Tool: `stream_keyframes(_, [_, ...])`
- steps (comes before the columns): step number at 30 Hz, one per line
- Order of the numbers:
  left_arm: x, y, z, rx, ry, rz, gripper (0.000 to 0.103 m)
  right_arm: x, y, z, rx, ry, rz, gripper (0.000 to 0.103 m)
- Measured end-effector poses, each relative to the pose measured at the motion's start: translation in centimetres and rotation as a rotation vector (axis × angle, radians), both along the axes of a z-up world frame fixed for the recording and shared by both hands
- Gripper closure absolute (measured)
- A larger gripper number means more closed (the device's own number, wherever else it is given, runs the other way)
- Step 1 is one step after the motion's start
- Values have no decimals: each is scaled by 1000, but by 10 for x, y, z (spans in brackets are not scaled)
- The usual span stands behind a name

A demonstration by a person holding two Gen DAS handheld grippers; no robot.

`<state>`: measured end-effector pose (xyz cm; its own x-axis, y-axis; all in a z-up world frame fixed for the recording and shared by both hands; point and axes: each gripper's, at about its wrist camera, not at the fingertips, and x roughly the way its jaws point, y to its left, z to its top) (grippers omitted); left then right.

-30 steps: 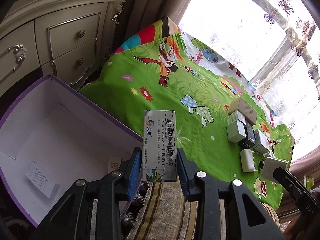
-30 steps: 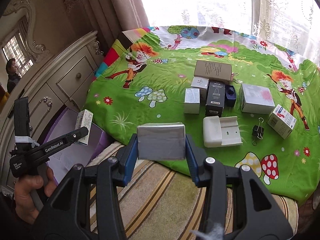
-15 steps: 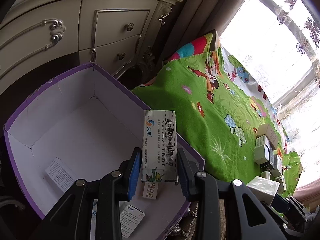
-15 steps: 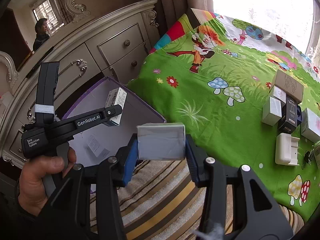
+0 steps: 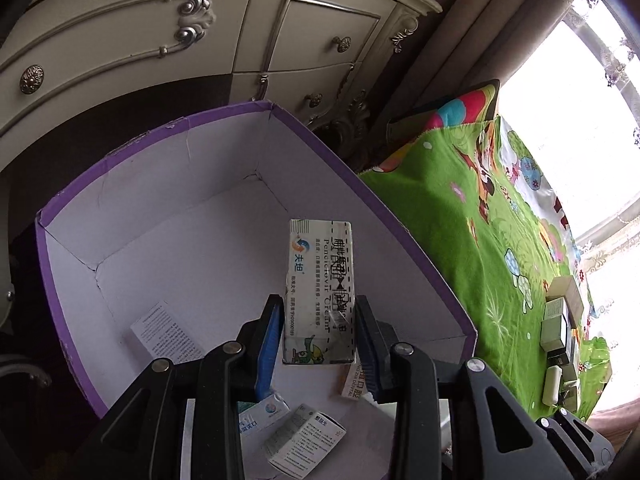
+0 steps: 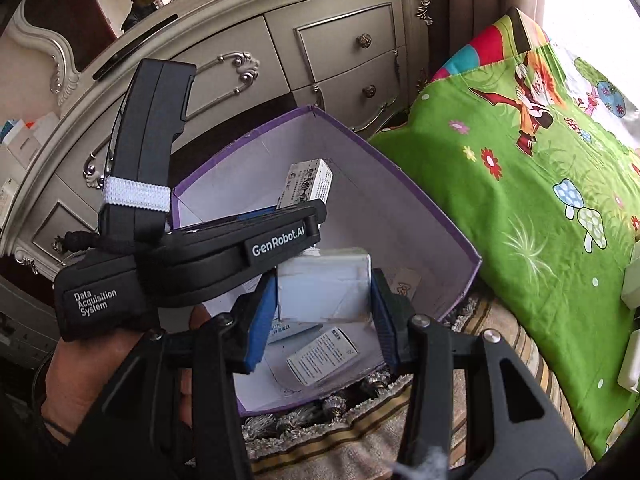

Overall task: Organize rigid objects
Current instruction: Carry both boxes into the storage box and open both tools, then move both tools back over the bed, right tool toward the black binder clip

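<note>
Left gripper [image 5: 318, 332] is clamped on a white cream carton [image 5: 320, 292], blue pads pressing its two long sides, carton standing on end and sticking out past the fingertips. It hangs over the open purple storage box [image 5: 400, 232], above the white floor, not touching it. From the right wrist view the same carton [image 6: 306, 186] shows above the left gripper's black body [image 6: 276, 216], inside the box outline, with a hand [image 6: 88, 380] gripping the handle below.

Right gripper [image 6: 324, 312] is clamped on a plain grey-white box [image 6: 324, 284], pads on its left and right faces, box held level. It sits over the near side of the purple storage box [image 6: 400, 184], just behind and below the left gripper's body.

Already lying in the storage box: a leaflet-print carton [image 5: 166, 334] on the floor toward the left wall, another printed carton [image 5: 306, 440] near the front, a blue-and-white carton [image 5: 260, 412] partly hidden under the left finger, and an orange-lettered one [image 5: 354, 380] partly hidden behind the right finger.

Storage box sits between a cream dresser [image 5: 160, 40] and a green cartoon cloth [image 5: 480, 260]. More small boxes [image 5: 560, 320] are clustered on the cloth at its far right, well apart from the storage box. A striped rug [image 6: 500, 340] runs under the cloth's near edge
</note>
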<state>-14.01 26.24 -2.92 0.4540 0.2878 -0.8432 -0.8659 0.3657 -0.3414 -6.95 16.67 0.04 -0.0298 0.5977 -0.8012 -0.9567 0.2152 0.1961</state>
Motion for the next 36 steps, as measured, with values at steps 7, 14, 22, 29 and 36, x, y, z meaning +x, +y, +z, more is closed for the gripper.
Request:
stream_keyframes(7, [-5,2,-9,-29,39,34,47,9,-7,-3,-5,21,-29,29])
stream_keyframes(14, [17,-12,-2,-14,50,-24,46,41,-43,4,21,8,-151,29])
stream_keyframes(22, [50,-32,11,22,66,-97,46,95,-110,16,48,-53,-352,28])
stream_keyframes(29, [86,-56,20,49,79,-184,46,151,-167,18,39,-85,-520,28])
stream_keyframes(36, [120,-82,26,66,80,-270,42,213,-223,20,16,-110,-687,28])
